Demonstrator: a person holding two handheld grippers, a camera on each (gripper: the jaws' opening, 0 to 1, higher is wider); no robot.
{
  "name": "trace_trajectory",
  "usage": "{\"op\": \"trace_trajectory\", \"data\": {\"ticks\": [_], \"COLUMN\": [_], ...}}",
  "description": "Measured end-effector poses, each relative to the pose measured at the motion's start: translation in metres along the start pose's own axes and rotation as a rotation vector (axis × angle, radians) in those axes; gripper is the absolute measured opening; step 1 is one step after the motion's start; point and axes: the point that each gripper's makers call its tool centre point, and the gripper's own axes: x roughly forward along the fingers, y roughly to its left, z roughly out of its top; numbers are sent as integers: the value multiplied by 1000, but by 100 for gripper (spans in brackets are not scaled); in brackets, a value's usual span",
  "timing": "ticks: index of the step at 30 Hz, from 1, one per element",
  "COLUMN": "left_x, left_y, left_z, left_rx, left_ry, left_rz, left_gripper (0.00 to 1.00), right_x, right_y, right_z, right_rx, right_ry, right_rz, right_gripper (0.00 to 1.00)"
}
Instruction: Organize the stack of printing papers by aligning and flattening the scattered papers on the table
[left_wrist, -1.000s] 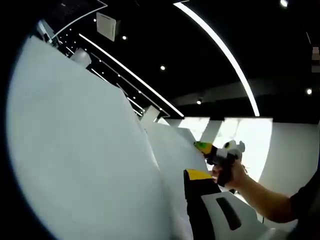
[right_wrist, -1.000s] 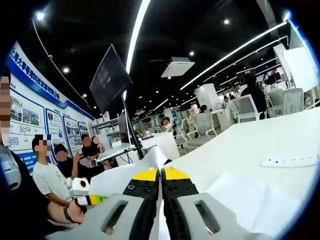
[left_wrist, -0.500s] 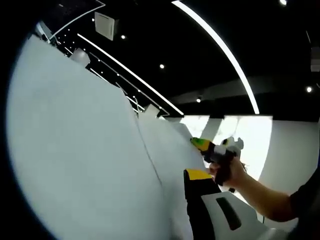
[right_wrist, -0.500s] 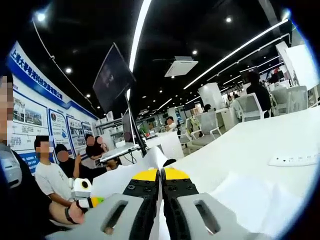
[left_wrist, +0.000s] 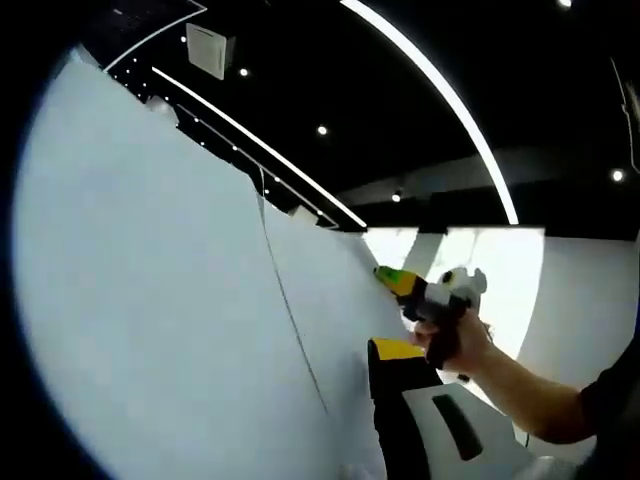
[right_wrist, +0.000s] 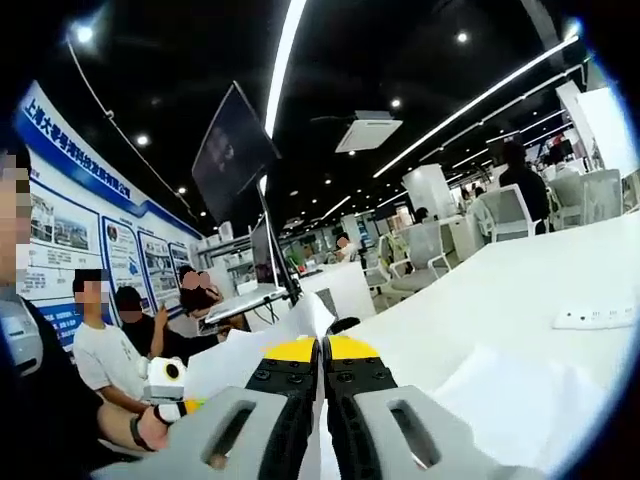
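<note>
In the right gripper view the right tool (right_wrist: 322, 352) has its two yellow-tipped jaws pressed together on a thin white edge of the papers (right_wrist: 255, 350), which rise between the jaws and fan out to the left of them, lifted off the white surface (right_wrist: 520, 290). More white sheets (right_wrist: 500, 400) lie flat on the surface just to the right of the jaws. A small flat white object (right_wrist: 595, 317) rests further out on the surface towards its right edge. At the lower left of this view the left tool (right_wrist: 170, 395) shows beside the papers, held in a hand (right_wrist: 150, 425); how its jaws stand cannot be told here. Behind are seated people (right_wrist: 100, 350), a wall of posters (right_wrist: 60, 215), a dark screen on a stand (right_wrist: 232, 150) and white chairs (right_wrist: 500, 215). In the left gripper view the papers (left_wrist: 180, 300) stand as a large white sheet very close to the camera, covering the left and middle, with a thin line of a sheet edge running down them. One yellow-tipped jaw of the left tool (left_wrist: 395, 350) lies against the papers; the other jaw is hidden, so its state cannot be told. Beyond it a hand (left_wrist: 455, 345) holds the right tool (left_wrist: 400, 282) at the papers' far edge, under a dark ceiling with long strip lights (left_wrist: 440, 100).
</note>
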Motion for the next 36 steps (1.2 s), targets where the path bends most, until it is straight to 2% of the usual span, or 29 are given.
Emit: {"op": "trace_trajectory", "data": {"ticks": [33,36], "left_x": [-1,0], "left_y": [-10,-11], "left_z": [-5,-5], "left_rx": [15,-2], "left_ry": [8,10], "left_rz": [-17,-23], "left_gripper": [25,25], "right_x": [20,22], "right_y": [16,18], "right_z": [-9,-10], "right_rx": [-18,-23], "right_ry": [34,35], "right_rz": [44,49], "right_gripper": [0,0]}}
